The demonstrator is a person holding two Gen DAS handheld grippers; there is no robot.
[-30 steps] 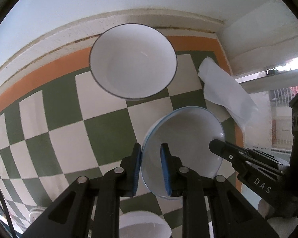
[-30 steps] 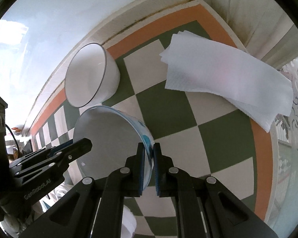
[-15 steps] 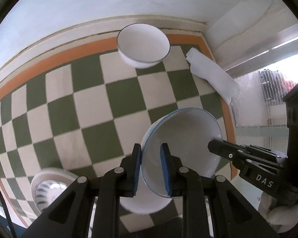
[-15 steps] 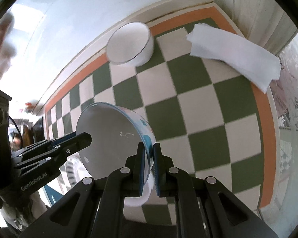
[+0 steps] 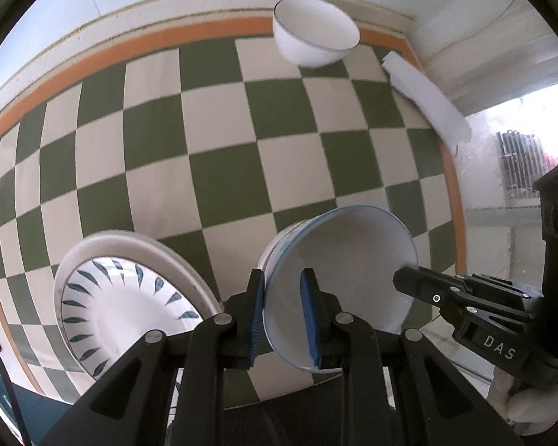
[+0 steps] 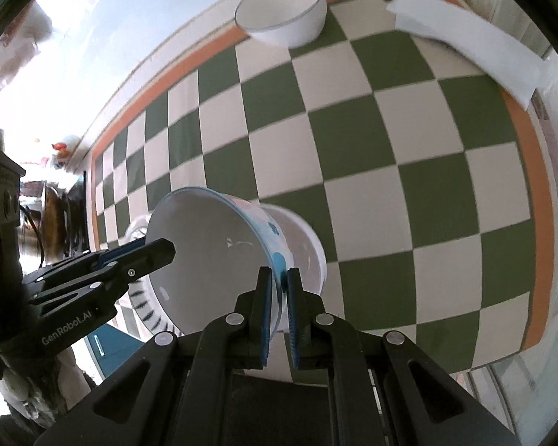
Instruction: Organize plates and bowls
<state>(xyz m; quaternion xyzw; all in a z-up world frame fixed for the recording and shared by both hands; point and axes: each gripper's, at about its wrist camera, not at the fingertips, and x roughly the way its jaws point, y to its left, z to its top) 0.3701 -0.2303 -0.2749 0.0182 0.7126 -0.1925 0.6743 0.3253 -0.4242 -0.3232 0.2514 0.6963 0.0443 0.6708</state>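
Tongs, left [image 5: 282, 310] and right [image 6: 278, 299], clamp opposite rims of blue-edged bowl [image 6: 208, 256]; checkered cloth [image 5: 223, 171] beyond lies bare.

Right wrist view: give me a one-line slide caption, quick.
Both grippers, right and left, pinch the blue-rimmed bowl by opposite rims above a white bowl on the checkered tablecloth.

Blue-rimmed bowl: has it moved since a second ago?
Yes. The blue-rimmed bowl has been carried away from the white bowl by the wall, towards the patterned plate.
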